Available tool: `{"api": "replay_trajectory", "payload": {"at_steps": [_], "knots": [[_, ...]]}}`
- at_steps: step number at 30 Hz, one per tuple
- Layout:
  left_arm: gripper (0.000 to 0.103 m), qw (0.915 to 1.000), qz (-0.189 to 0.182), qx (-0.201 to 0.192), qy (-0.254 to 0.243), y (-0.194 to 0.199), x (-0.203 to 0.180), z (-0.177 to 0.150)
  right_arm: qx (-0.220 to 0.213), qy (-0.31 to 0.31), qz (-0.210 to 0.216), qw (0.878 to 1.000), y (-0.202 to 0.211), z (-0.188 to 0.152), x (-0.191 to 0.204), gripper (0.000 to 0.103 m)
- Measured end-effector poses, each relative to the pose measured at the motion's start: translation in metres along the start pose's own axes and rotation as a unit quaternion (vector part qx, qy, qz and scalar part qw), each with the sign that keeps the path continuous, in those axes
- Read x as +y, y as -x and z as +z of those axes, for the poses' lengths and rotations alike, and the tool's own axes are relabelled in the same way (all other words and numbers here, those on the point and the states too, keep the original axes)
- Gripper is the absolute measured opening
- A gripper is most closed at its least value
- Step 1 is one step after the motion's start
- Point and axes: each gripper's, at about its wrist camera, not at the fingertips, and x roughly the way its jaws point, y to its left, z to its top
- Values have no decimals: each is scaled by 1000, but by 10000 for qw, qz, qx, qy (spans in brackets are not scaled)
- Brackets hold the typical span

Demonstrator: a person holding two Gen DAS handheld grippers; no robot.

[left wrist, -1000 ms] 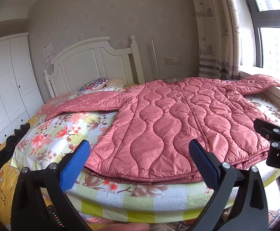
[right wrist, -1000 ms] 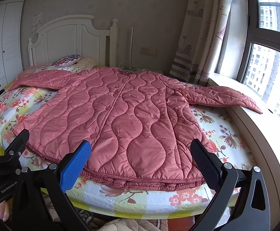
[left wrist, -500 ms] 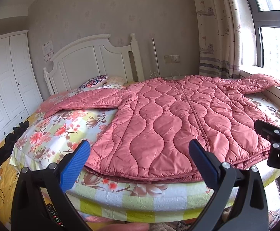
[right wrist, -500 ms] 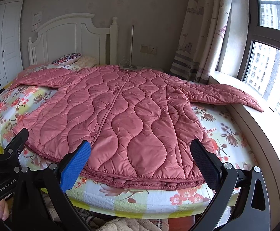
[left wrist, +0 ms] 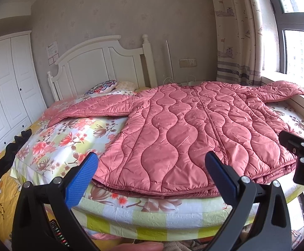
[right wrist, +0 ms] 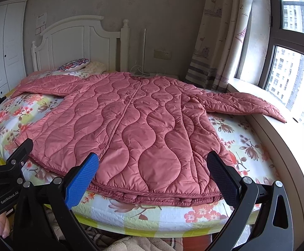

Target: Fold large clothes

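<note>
Both tools hang at the foot of the bed (left wrist: 143, 215), each with its blue-padded fingers spread wide and nothing between them: the left tool (left wrist: 152, 174) faces the near left part of the hem, the right tool (right wrist: 153, 173) the near right part. Neither touches the pink quilted coat (right wrist: 135, 125), which lies flat and front-up across the floral sheet, sleeves stretched out to either side, one reaching the window ledge (right wrist: 281, 142), its hem along the bed's near edge.
</note>
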Motion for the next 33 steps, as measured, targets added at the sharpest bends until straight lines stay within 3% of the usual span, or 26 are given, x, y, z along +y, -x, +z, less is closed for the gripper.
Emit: {"api": "replay_trajectory", "payload": {"at_steps": [25,29,33], "knots": [[101,9986,-147,499,-2,-30,-2,-6,449,-91,56,9989,-33,-11,-4,99],[101,9990,-108,427,83,-33,0,-2,411,-168,80,9990,-38,-12,-7,99],[101,9964,-253,810,-51,-47,-7,-13,739,-237,125,9969,-54,-21,-10,99]]}}
